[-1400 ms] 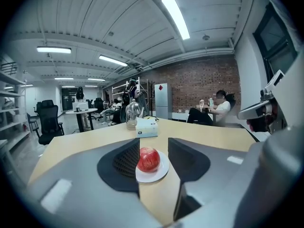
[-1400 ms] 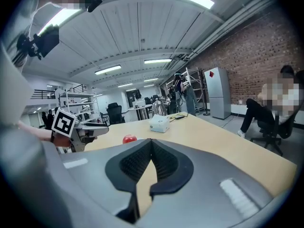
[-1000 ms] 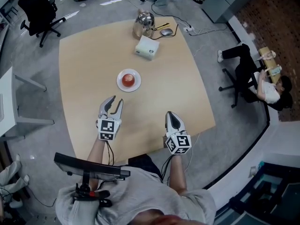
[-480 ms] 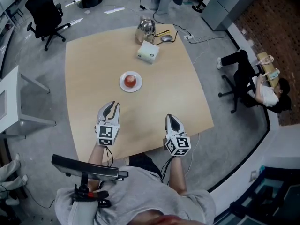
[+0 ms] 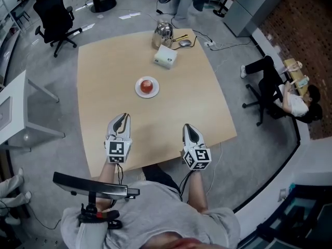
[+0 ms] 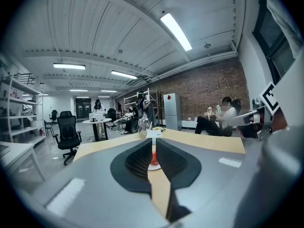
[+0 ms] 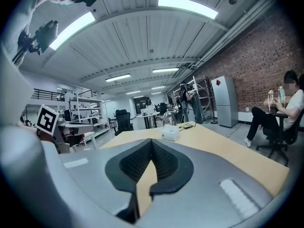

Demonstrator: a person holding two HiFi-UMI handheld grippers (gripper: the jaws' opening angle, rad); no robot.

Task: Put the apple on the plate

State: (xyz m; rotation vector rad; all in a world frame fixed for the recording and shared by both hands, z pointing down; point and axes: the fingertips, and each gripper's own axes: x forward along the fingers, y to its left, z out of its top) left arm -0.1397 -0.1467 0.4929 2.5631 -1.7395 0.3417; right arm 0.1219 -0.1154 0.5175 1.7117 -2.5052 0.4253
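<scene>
A red apple (image 5: 147, 84) lies on a small white plate (image 5: 139, 91) in the middle of the light wooden table (image 5: 104, 77). My left gripper (image 5: 123, 116) hovers well short of the plate, near the table's front edge. Its jaws are closing, only a narrow slit is left, and nothing is between them. Through that slit the left gripper view shows the apple (image 6: 153, 156) on the plate (image 6: 153, 167) straight ahead of the left gripper (image 6: 153, 140). My right gripper (image 5: 188, 126) is shut and empty at the front right; its tips (image 7: 151, 141) meet.
A white box (image 5: 165, 56) and a shiny jug (image 5: 163, 31) with a mouse (image 5: 185, 42) stand at the table's far edge. A black office chair (image 5: 57, 14) is at the far left. A seated person (image 5: 290, 95) is off to the right.
The left gripper's jaws have narrowed from clearly spread to almost together. Both grippers now sit farther from the plate, which has drifted up in the head view.
</scene>
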